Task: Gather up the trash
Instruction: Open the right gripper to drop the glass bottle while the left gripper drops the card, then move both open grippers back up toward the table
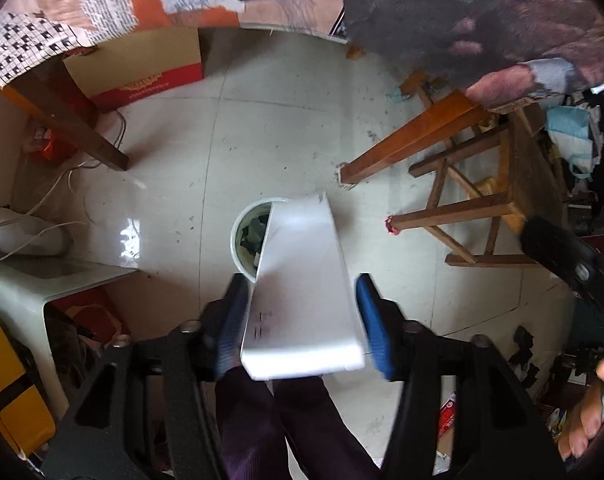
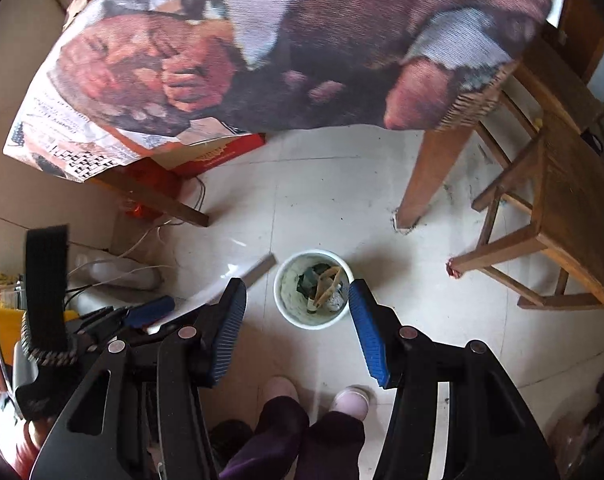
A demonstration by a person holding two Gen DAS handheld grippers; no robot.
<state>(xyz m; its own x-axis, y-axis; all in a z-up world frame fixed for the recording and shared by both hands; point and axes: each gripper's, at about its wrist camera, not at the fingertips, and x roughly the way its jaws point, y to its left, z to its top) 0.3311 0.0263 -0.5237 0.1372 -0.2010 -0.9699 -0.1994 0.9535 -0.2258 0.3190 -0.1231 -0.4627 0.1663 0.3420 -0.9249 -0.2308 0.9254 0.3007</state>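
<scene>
- Left wrist view: the left gripper (image 1: 302, 320) points pretty much straight down at the floor, and a flat white box (image 1: 302, 292) sits between its blue pads (image 1: 372, 324). On the right there's a clear sliver of floor between pad and box; on the left it's hard to say if the pad touches, so the jaws look parted around it rather than clamped.
- Same view: the box's far end hangs over the right half of a small white bin (image 1: 248, 240) standing on the pale tiled floor (image 1: 286, 128). Dark scraps show inside the uncovered part.
- Around it: two legs of a table (image 1: 402, 140) draped in a newspaper-print cloth, a wooden stool (image 1: 498, 200) to the right, a red-and-tan carton (image 1: 142, 68) at the back, and the person's dark trouser legs (image 1: 286, 432) at the bottom.
- Right wrist view: the right gripper (image 2: 298, 328) also aims down, jaws apart with nothing between them, just floor.
- The bin (image 2: 292, 312) sits just ahead between the fingertips, showing green bits, tan sticks and crumpled paper inside.
- Over on the left you can see the other gripper with the white box (image 2: 258, 270) tilted toward the bin, its far corner just beside the rim.
- Pink slippers (image 2: 352, 402) poke out below.
</scene>
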